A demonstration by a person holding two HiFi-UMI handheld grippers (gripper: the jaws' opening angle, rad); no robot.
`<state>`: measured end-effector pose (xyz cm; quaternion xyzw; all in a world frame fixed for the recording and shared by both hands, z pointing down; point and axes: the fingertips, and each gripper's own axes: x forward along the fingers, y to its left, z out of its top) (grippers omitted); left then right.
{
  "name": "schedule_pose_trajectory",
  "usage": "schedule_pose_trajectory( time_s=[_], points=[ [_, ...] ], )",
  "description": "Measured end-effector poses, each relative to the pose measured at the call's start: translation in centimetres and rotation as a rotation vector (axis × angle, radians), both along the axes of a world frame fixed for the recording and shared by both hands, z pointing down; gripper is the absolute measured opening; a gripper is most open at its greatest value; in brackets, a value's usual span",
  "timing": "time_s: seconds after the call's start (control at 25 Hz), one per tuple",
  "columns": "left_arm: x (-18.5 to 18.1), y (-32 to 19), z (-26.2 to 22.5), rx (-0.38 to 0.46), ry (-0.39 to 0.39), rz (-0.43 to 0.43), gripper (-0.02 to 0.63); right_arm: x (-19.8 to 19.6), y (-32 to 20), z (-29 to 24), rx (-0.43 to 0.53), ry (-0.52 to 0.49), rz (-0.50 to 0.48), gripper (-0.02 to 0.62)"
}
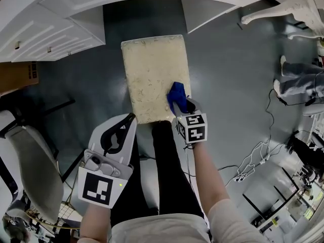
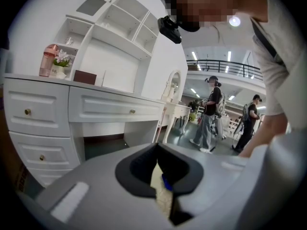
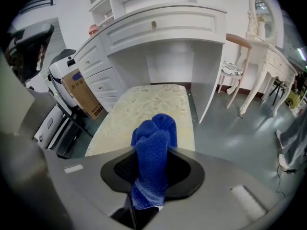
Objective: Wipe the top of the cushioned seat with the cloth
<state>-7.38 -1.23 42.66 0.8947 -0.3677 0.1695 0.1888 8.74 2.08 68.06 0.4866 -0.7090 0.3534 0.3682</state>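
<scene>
The cushioned seat (image 1: pixel 150 72) is a cream rectangle with a faint floral pattern, standing on the dark floor in front of me. A blue cloth (image 1: pixel 176 95) lies bunched on its near right corner. My right gripper (image 1: pixel 186 107) is shut on that cloth. In the right gripper view the cloth (image 3: pixel 155 138) sticks up out of the right gripper (image 3: pixel 152 163), with the seat (image 3: pixel 144 104) beyond it. My left gripper (image 1: pixel 132 117) hovers off the seat's near left corner, shut on nothing. Through the left gripper (image 2: pixel 157 148) only a sliver of the seat (image 2: pixel 160 198) shows.
A white vanity desk (image 1: pixel 61 14) with drawers stands just beyond the seat. A cardboard box (image 1: pixel 17 75) and a grey chair (image 1: pixel 35 171) are to the left. Cables (image 1: pixel 253 161) lie on the floor to the right, near a person's legs (image 1: pixel 298 80) and a white ornate table (image 1: pixel 288 4).
</scene>
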Motion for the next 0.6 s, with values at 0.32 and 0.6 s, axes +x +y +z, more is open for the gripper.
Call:
schedule_pose_trajectory(
  time_s=[0.32,0.6],
  points=[
    [-2.4,0.3,-0.3,0.007,-0.002,0.000,0.000,-5.1,0.3,-0.1,0.001,-0.017,-0.045,0.121],
    [-4.5,0.7,-0.3,0.012,-0.006,-0.012,0.000,-8.5,0.6,-0.2,0.006,-0.033,-0.069,0.121]
  ],
)
